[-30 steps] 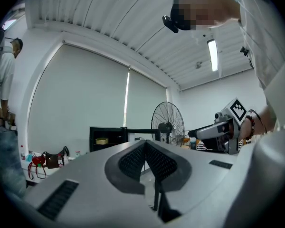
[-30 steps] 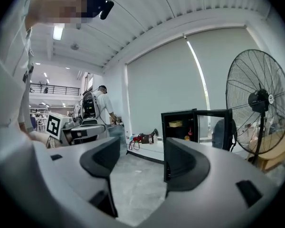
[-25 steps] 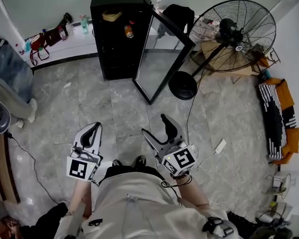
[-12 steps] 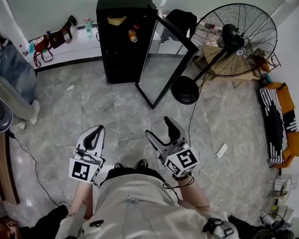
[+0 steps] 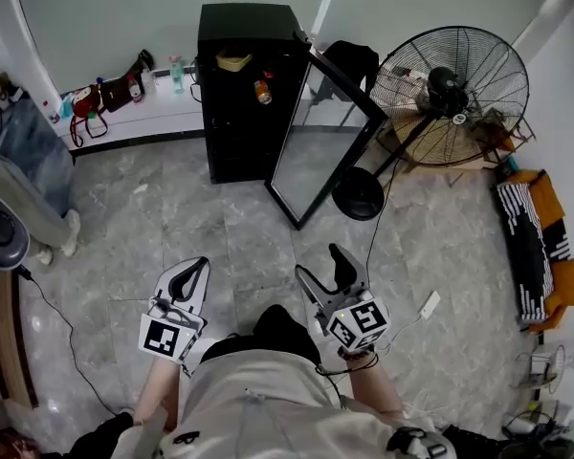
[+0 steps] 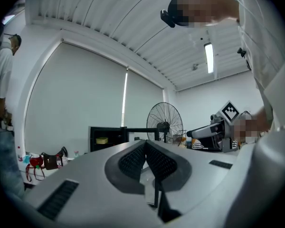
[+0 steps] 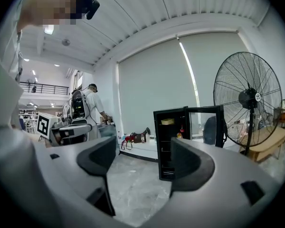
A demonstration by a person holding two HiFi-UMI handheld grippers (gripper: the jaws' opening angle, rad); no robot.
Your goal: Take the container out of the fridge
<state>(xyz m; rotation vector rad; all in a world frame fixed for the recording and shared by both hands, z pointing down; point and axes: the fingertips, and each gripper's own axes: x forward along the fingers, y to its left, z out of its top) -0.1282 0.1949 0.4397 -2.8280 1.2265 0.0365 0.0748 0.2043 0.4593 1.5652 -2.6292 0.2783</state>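
You hold both grippers low in front of your body, above the grey floor (image 5: 172, 208), and neither one holds anything. Your left gripper (image 5: 197, 264) has its jaws pressed together. In the left gripper view the ribbed pads (image 6: 133, 159) meet along one line with nothing between them. Your right gripper (image 5: 325, 266) has its jaws wide apart, and the right gripper view shows only floor and the distant fridge (image 7: 173, 144) in the gap.

The fridge (image 5: 241, 113) stands well ahead of both grippers, against the wall. Its glass door (image 5: 325, 142) is swung open on the right gripper's side, with its free edge angled back toward you. The container (image 5: 233, 61), a shallow yellowish tub, sits on the top shelf inside, well apart from either gripper. From the right gripper the container (image 7: 167, 121) shows high in the open cabinet, above and just right of the gap between the jaws. From the left gripper the container (image 6: 101, 140) lies just left of the closed jaw tips. A small orange item (image 5: 262, 91) sits one shelf lower, to the container's right.

A big fan (image 5: 452, 82) stands ahead and to the right of the right gripper, beyond the door. Bags (image 5: 105, 92) rest on a low ledge (image 5: 163, 113) ahead and to the left of the left gripper, beside the fridge. A person (image 7: 92, 109) stands far off, past the left gripper as seen from the right one.
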